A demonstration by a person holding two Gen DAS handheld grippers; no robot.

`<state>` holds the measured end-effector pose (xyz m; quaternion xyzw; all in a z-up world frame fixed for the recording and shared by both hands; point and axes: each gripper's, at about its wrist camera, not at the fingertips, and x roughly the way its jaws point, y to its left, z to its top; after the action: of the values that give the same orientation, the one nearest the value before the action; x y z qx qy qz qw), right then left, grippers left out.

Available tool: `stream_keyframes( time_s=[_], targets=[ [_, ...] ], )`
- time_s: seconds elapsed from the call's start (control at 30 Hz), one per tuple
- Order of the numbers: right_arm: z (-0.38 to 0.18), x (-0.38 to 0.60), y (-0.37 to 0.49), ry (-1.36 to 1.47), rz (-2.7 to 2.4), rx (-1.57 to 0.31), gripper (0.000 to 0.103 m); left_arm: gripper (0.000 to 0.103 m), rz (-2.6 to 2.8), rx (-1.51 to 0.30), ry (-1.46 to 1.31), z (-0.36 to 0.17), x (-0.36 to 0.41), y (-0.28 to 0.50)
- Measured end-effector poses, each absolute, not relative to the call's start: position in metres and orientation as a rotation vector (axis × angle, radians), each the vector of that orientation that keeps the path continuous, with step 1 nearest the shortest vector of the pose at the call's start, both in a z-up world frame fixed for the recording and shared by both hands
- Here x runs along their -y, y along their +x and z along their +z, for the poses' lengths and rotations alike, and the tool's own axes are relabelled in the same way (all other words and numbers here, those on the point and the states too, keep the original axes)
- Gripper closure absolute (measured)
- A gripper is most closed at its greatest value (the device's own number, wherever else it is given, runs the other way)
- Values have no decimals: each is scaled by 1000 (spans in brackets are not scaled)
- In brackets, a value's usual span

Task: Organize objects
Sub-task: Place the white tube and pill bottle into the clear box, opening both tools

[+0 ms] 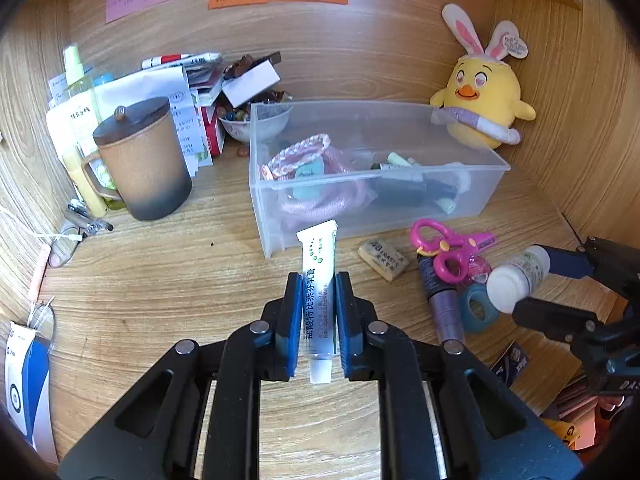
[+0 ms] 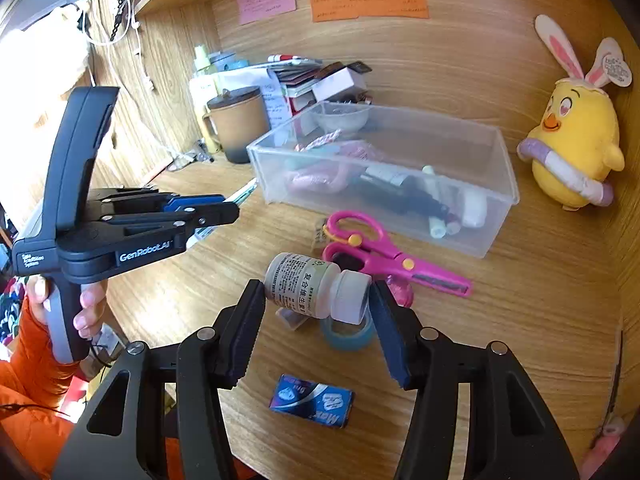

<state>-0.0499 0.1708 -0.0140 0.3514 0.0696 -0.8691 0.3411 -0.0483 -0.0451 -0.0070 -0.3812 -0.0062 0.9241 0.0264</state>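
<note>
My left gripper (image 1: 318,284) is shut on a white ointment tube (image 1: 318,276), held above the desk just in front of the clear plastic bin (image 1: 360,216). My right gripper (image 2: 316,292) is shut on a small white pill bottle (image 2: 316,286), held lengthwise above the desk; it also shows at the right of the left wrist view (image 1: 516,276). The bin (image 2: 472,236) holds pink cords, pens and small tubes. Pink scissors (image 2: 384,256) lie in front of the bin, also in the left wrist view (image 1: 452,252).
A brown lidded mug (image 1: 144,160) and a pile of papers and boxes (image 1: 192,80) stand at the back left. A yellow plush chick (image 1: 484,96) sits at the back right. An eraser (image 1: 383,259), blue tape roll (image 2: 348,336), purple tube (image 1: 442,300) and blue packet (image 2: 312,402) lie on the desk.
</note>
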Motion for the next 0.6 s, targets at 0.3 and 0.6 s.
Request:
stream_keyframes(
  time_s=[0.3, 0.6],
  targets=[
    [16, -176, -96, 856, -2375, -98, 53, 88, 2906, 23, -1020, 30, 43, -58],
    [31, -167, -135, 818, -2436, -91, 53, 88, 2912, 45, -971, 46, 39, -84]
  ],
)
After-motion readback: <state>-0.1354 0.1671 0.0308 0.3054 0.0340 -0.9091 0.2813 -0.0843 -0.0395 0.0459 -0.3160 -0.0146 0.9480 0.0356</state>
